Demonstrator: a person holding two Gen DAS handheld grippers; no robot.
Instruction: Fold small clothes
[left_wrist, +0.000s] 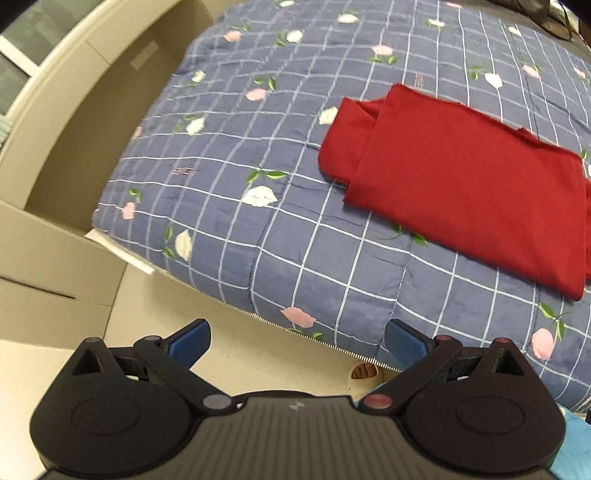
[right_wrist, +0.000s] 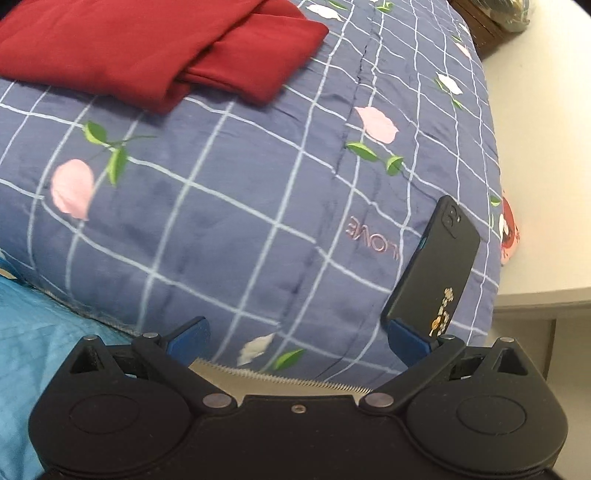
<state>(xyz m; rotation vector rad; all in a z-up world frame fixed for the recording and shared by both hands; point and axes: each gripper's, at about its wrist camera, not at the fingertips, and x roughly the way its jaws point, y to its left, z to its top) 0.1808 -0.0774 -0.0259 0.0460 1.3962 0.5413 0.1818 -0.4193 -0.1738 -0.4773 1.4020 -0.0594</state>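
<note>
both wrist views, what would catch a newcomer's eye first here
The folded red garment stands out most, lying flat on the blue checked floral quilt. Next is a black phone lying on the quilt near its right edge, just beyond the open right gripper.

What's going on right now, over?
Both hand-held grippers open, empty. Red garment folded on quilt, untouched. Black phone lying nearby.
</note>
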